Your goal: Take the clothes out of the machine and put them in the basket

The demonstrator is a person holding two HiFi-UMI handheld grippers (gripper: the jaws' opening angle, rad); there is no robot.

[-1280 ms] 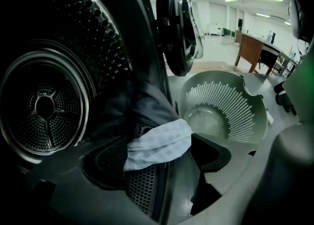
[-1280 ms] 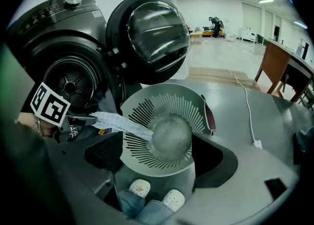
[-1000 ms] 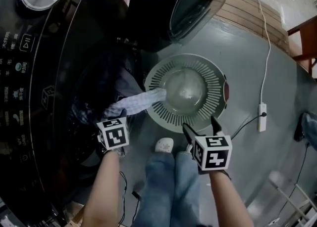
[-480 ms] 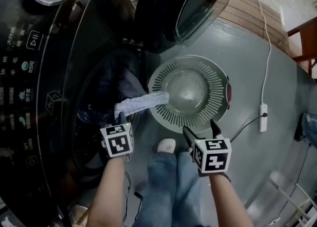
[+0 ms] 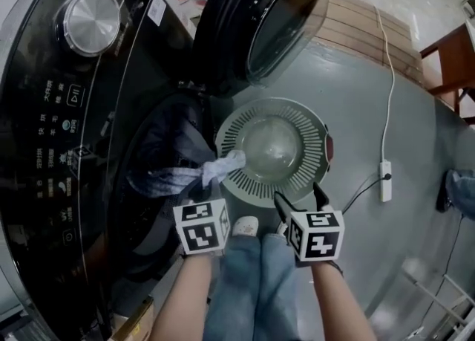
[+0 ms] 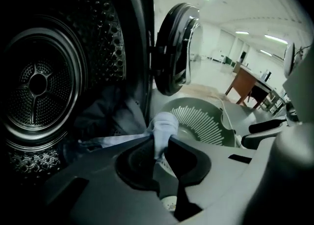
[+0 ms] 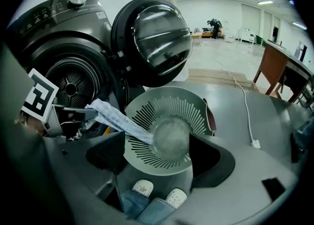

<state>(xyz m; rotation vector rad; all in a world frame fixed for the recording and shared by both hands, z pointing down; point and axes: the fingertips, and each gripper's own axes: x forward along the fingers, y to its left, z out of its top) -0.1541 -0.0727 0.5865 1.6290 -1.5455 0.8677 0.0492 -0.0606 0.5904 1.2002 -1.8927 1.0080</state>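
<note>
The left hand-held gripper (image 6: 158,145) has just closed tight on one end of a pale cloth (image 5: 223,167). The cloth stretches from the washing machine (image 5: 89,131) toward the basket (image 5: 300,120). It looks soft, light and floppy. The right hand-held gripper (image 5: 297,195) is apart and empty

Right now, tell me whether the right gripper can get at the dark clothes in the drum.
Probably not cleanly. The right gripper, open and empty, hangs by the basket; the left gripper, jaws just closed on the pale cloth, sits between it and the dark clothes.
</note>
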